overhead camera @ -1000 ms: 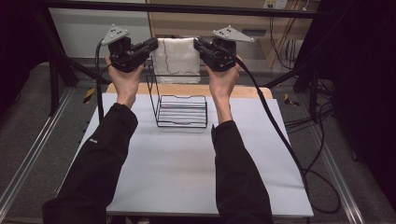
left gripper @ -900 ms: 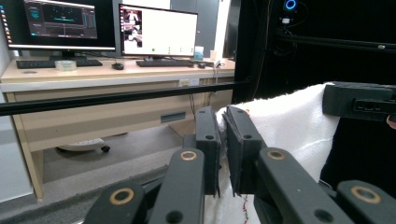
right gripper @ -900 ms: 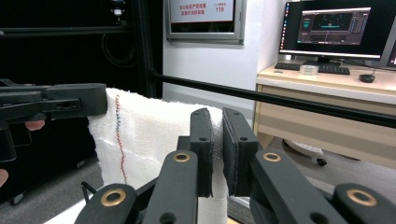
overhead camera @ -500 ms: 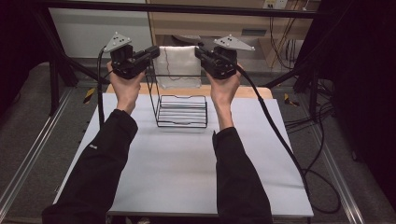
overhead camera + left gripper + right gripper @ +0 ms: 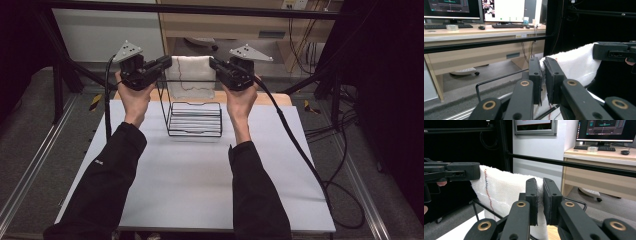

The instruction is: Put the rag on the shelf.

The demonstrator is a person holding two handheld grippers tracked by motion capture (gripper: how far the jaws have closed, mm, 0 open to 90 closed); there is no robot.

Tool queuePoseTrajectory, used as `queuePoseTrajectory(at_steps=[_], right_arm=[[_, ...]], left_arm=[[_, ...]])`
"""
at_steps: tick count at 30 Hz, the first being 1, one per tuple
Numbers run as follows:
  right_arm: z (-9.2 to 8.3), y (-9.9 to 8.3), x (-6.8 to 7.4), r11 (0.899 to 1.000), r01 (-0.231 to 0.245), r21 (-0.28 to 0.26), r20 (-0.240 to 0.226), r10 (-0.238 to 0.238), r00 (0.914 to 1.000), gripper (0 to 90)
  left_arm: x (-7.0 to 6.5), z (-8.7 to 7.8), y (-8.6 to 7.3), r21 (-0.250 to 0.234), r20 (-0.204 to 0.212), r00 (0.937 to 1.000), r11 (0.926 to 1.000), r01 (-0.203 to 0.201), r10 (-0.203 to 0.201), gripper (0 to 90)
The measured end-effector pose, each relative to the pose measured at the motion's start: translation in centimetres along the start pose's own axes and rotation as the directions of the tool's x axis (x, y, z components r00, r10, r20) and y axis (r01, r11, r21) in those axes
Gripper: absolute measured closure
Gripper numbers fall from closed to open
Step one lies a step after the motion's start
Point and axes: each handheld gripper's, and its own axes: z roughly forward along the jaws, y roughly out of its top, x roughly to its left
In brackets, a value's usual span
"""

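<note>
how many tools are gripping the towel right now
2: the left tool clamps the towel at its left top corner, the right tool at its right top corner, above the wire rack.

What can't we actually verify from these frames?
- Lower edge of the white cloth: high view, hidden behind the wire basket; whether it touches the basket is unclear.
- Cloth corner inside the left tool: left gripper view, covered by its shut jaws.
- Corner inside the right tool: right gripper view, likewise covered.
- Stitching pattern on the cloth: too small in the high view, cut off by the bottom edge in the right gripper view.
</note>
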Motion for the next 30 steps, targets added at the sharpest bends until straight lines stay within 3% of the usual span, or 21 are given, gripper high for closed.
queuePoseTrajectory(at_steps=[18,30], right_arm=[[-1.1,-0.8,0.7,1.0,0.023,0.019,-0.027,-0.022,0.9994,83.1],[-2.1,-1.7,1.3,0.998,0.05,0.046,-0.053,-0.048,0.9974,82.9]], left_arm=[[-0.4,-1.0,-0.8,0.016,0.028,0.9996,0.9999,0.0,0.0,83.4],[-0.8,-2.1,-2.1,0.07,0.056,0.9984,0.9975,-0.005,0.001,81.4]])
